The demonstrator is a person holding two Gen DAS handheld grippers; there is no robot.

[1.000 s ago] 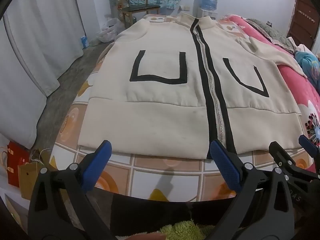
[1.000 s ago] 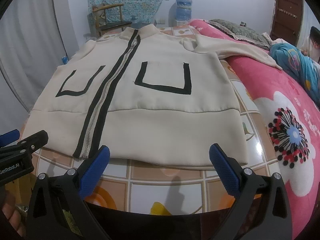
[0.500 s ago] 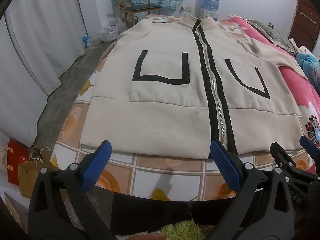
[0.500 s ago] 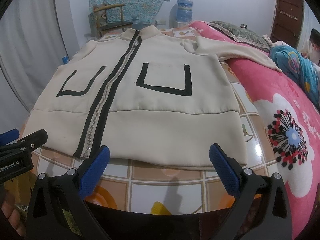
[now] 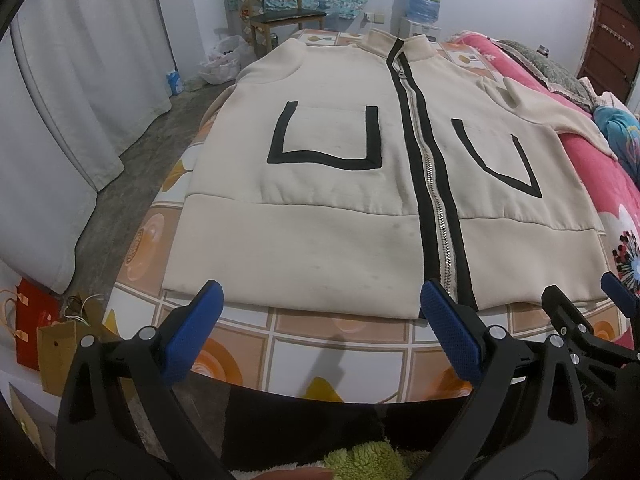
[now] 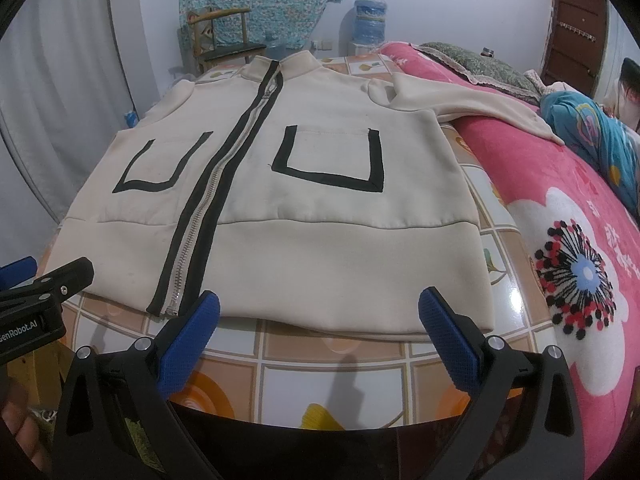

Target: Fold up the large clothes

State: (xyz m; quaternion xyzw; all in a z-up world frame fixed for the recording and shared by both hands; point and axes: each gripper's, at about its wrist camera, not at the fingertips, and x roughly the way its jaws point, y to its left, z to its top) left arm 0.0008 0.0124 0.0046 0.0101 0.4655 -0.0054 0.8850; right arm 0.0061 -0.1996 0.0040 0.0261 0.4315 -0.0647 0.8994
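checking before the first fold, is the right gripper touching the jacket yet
Apart. In the right wrist view, the right gripper has its jaws open, and a strip of tiled sheet shows between them and the jacket hem.

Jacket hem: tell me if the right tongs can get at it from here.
Probably yes. The right tongs stand open just short of the jacket hem, with only bare patterned bed cover between them.
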